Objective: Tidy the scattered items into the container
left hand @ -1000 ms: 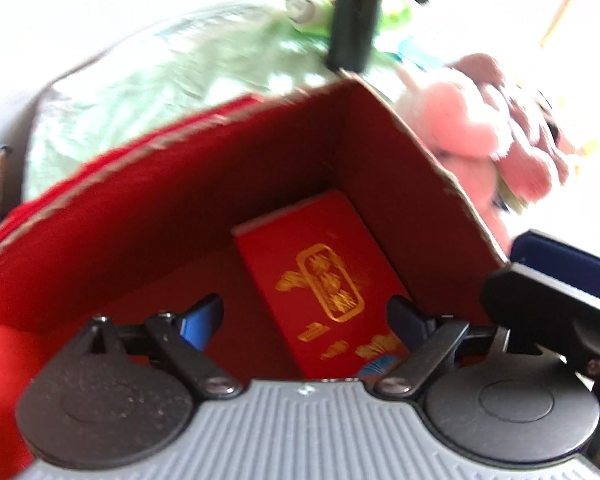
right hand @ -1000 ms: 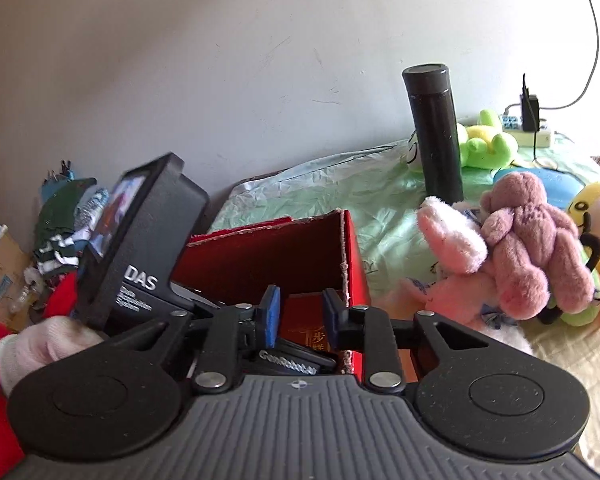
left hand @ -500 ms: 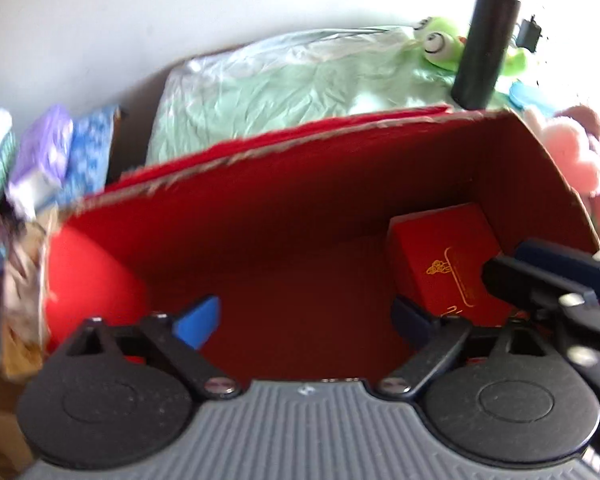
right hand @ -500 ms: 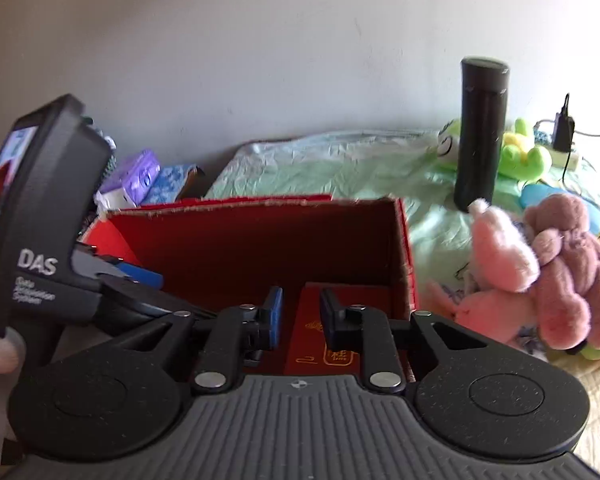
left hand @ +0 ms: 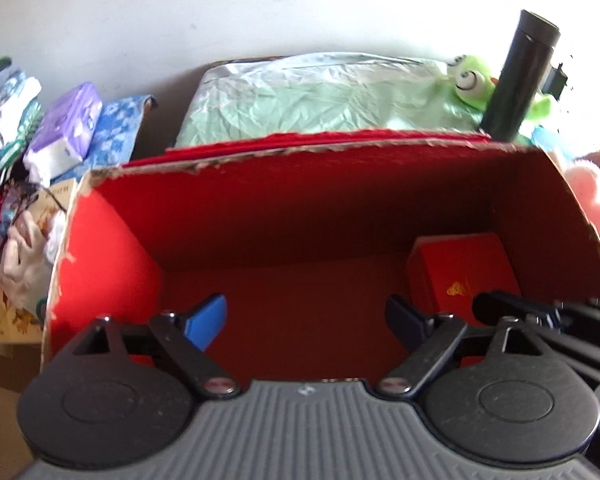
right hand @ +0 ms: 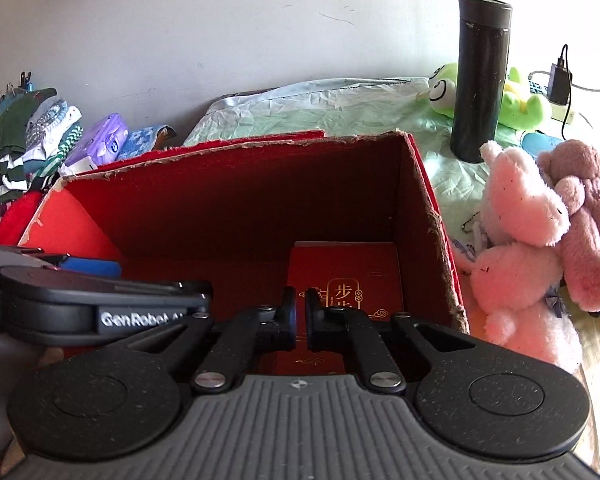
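Left gripper [left hand: 306,316] nearest, fingers wide apart and closing a little, nothing between them, poised over the open red box [left hand: 340,184] and its bare red floor. Right gripper [right hand: 300,312] alongside, fingers drawn together with only a thin slit left, gripping nothing, held above the near right part of the same box [right hand: 236,168]. Flat on the box floor, in the right rear corner: a red packet [right hand: 346,276] with gold lettering, seen from the left wrist as a red slab [left hand: 464,268] against the right wall. Torn, frayed cardboard along the box's top edge; a loose red flap behind the rear wall. Just right of the box, outside it, on a pale green crinkled sheet [right hand: 312,108]: a pink plush toy [right hand: 520,248] and, pressed against its right side, a mauve plush toy [right hand: 588,232]. Farther back, upright on the sheet: a tall black flask [right hand: 480,76], with a green frog plush [right hand: 524,100] partly hidden behind it. Beyond that, near the wall: a black charger [right hand: 560,80] plugged into a power strip. Off to the left of the box: a purple tissue pack [right hand: 100,140], a blue patterned cloth [right hand: 144,140] and a pile of folded striped clothes [right hand: 28,136]. Farthest back, a plain grey wall [right hand: 220,20].
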